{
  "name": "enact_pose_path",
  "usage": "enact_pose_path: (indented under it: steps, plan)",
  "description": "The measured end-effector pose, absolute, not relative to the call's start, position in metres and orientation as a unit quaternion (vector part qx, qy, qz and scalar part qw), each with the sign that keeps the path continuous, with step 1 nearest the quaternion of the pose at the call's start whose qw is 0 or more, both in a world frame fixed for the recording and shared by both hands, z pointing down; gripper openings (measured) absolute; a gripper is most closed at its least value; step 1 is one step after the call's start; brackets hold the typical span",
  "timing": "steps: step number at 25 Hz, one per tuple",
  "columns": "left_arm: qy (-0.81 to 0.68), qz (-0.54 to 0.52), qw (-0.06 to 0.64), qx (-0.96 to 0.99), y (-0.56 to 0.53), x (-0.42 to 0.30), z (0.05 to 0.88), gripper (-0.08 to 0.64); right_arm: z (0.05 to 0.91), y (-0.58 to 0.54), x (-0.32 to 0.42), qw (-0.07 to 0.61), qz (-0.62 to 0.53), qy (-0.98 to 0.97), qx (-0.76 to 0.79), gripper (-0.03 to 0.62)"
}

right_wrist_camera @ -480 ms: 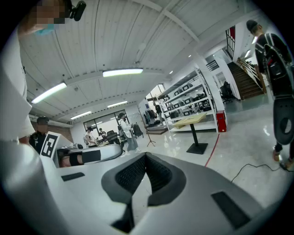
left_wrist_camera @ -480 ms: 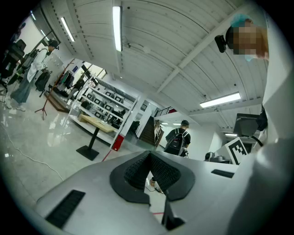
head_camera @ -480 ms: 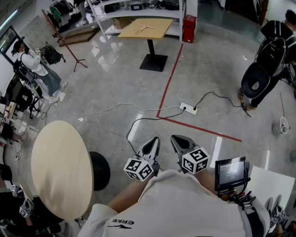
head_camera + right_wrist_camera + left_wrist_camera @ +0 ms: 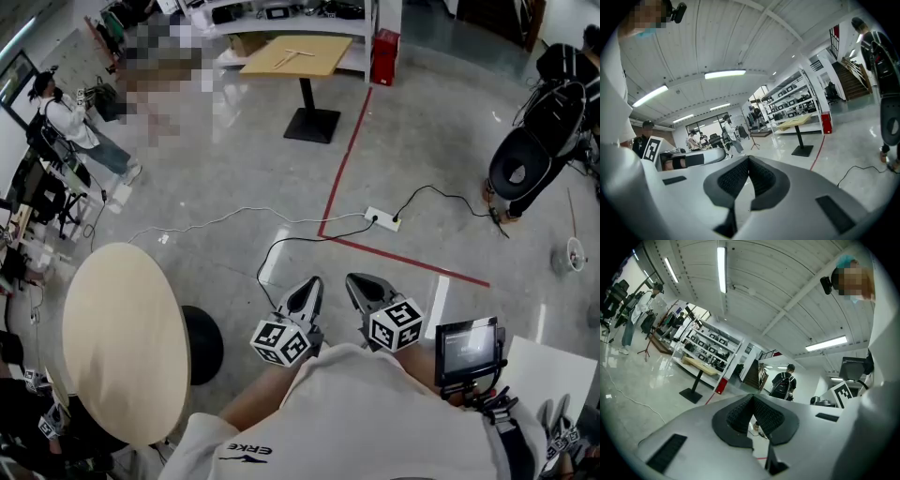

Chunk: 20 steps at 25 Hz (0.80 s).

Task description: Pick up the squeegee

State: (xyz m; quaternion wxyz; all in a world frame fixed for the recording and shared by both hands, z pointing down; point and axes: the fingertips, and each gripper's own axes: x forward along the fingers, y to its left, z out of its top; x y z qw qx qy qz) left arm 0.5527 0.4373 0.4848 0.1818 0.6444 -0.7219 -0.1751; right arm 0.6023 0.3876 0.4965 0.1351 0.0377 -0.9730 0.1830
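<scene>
Seeing only a tiny, unclear T-shaped thing (image 4: 292, 57) on upper-centre counter (image 4: 328, 54); finding jaws of left gripper (image 4: 311, 283) and right gripper (image 4: 357, 280) pressed together, empty.

My left claw (image 4: 312, 284) and right claw (image 4: 356, 281) sit side by side near me, with the round table (image 4: 122, 342) near on their left, a screen (image 4: 469, 347) near on their right, a power strip (image 4: 382, 219) on the floor beyond them, and far off a square table (image 4: 319, 58) bearing the squeegee (image 4: 292, 58), shelves (image 4: 281, 17) behind it.
</scene>
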Motion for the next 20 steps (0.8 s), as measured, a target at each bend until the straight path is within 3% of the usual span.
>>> enact_pose_path:
  steps: [20]
  plan:
    - [-0.714, -0.187, 0.184, 0.649, 0.473, 0.480, 0.490, 0.005, 0.497, 0.429, 0.522, 0.127, 0.188, -0.973, 0.038, 0.003]
